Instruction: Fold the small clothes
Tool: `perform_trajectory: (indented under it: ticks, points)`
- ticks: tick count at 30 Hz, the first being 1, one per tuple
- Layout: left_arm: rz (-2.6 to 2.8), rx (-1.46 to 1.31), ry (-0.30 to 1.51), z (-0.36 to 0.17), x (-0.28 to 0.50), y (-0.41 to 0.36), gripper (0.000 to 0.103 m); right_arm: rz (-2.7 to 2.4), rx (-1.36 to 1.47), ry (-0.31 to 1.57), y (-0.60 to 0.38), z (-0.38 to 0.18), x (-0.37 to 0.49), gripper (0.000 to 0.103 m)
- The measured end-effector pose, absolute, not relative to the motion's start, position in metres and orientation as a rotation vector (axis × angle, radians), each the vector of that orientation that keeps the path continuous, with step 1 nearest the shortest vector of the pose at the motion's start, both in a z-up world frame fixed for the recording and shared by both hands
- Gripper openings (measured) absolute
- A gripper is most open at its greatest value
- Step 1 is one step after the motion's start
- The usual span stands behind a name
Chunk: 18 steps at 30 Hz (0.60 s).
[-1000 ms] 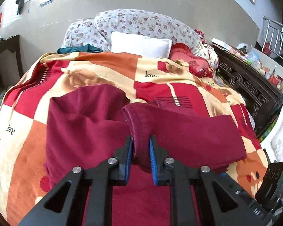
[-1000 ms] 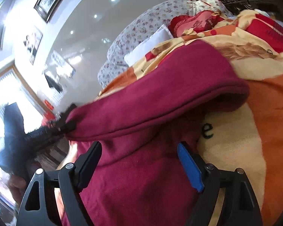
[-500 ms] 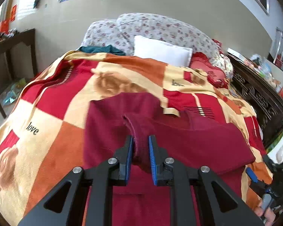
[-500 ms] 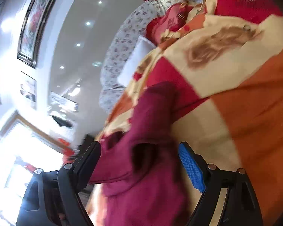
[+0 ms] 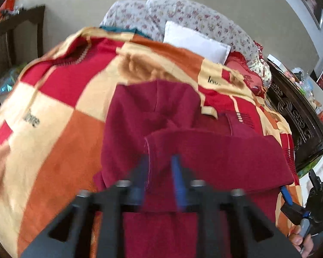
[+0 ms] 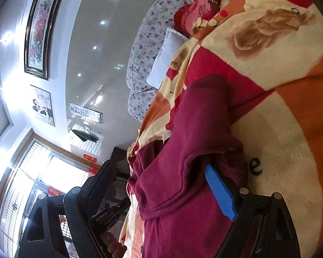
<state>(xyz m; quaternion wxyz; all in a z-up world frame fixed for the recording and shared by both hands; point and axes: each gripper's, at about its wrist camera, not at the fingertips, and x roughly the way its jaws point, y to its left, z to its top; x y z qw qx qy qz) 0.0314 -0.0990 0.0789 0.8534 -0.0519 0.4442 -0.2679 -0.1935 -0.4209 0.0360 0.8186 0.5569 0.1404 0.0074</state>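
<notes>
A maroon garment (image 5: 183, 154) lies on a bed covered by a red, orange and cream blanket (image 5: 60, 111). Its lower part is folded over the upper part. My left gripper (image 5: 159, 172) is shut on the folded edge of the garment, near its left end. The view is blurred by motion. My right gripper (image 6: 161, 185) is open, with the garment (image 6: 196, 150) lying between its spread jaws; it grips nothing. The right gripper also shows in the left wrist view (image 5: 299, 202) at the bed's right edge.
A white pillow (image 5: 196, 40) and floral cushions (image 5: 183, 13) lie at the head of the bed. A dark carved cabinet (image 5: 297, 116) stands along the right side, and a dark table (image 5: 15, 34) at the left. A window (image 6: 32, 182) is beyond the bed.
My left gripper has carried the folded edge leftward and a little forward. My right gripper has let go of the garment, stayed open and swung to tilt sideways beside it.
</notes>
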Motion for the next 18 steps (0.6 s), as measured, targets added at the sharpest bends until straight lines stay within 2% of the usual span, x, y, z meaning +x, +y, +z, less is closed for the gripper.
perform_trajectory:
  ticks: [2, 8, 10, 11, 12, 15, 18]
  points:
    - [-0.563, -0.114, 0.939, 0.071, 0.033, -0.101, 0.051, 0.005, 1.183, 0.298, -0.423, 0.034, -0.193, 0.091]
    - [-0.548, -0.050, 0.974, 0.049, 0.041, -0.117, 0.051, 0.001, 1.190, 0.295, -0.427, 0.030, -0.195, 0.091]
    - [-0.548, -0.024, 0.959, 0.045, 0.039, -0.124, 0.044, -0.002, 1.185, 0.292, -0.427, 0.029, -0.196, 0.091]
    - [-0.551, -0.013, 0.949, 0.045, 0.039, -0.127, 0.027, -0.001, 1.187, 0.288, -0.428, 0.028, -0.196, 0.091]
    - [-0.554, 0.002, 0.951, 0.043, 0.039, -0.131, 0.016, 0.000, 1.191, 0.284, -0.429, 0.028, -0.196, 0.091]
    - [-0.560, 0.015, 0.941, 0.047, 0.036, -0.136, 0.009, 0.008, 1.206, 0.270, -0.430, 0.028, -0.198, 0.091]
    - [-0.576, 0.004, 0.894, 0.065, 0.029, -0.130, 0.008, 0.009, 1.209, 0.260, -0.432, 0.031, -0.198, 0.091]
